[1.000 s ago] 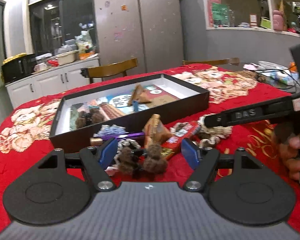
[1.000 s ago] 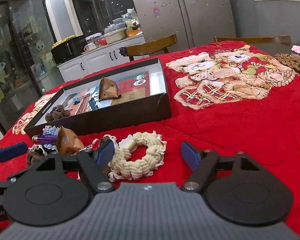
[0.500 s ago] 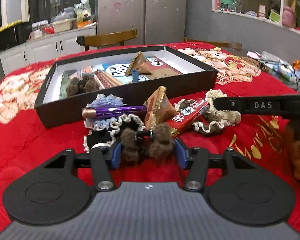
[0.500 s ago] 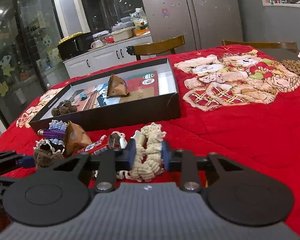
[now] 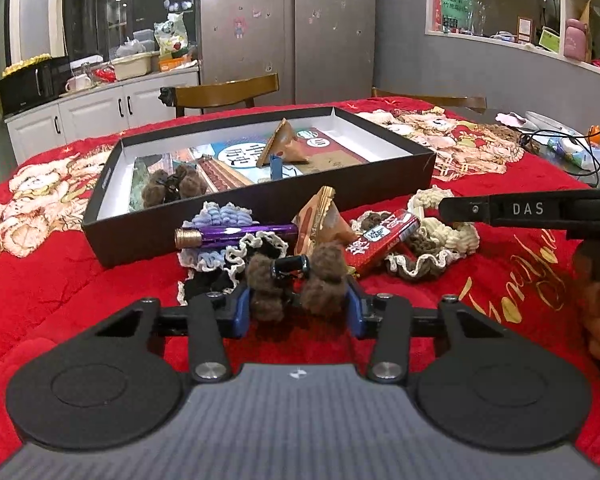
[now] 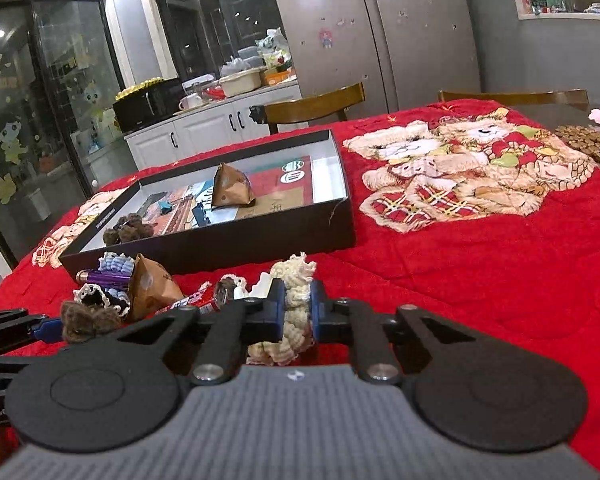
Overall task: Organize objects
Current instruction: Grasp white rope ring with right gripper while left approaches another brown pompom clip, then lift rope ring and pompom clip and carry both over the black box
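Right gripper (image 6: pixel 295 312) now clamped on cream scrunchie (image 6: pixel 294 320), earlier agape.

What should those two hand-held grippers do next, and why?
Probably lift and carry both over the black box: the right hand-held gripper is clamped on the cream scrunchie, and the left hand-held gripper is closing around the brown pom-pom hair tie.

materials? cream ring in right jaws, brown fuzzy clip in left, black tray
Cream ring scrunchie: looks like crocheted yarn, matte; looped ribbing.
Brown pom-pom hair clip: fuzzy wool-like balls, glossy dark clip, plastic or metal.
Black shallow box: likely cardboard, matte; thin walls, frayed corner.
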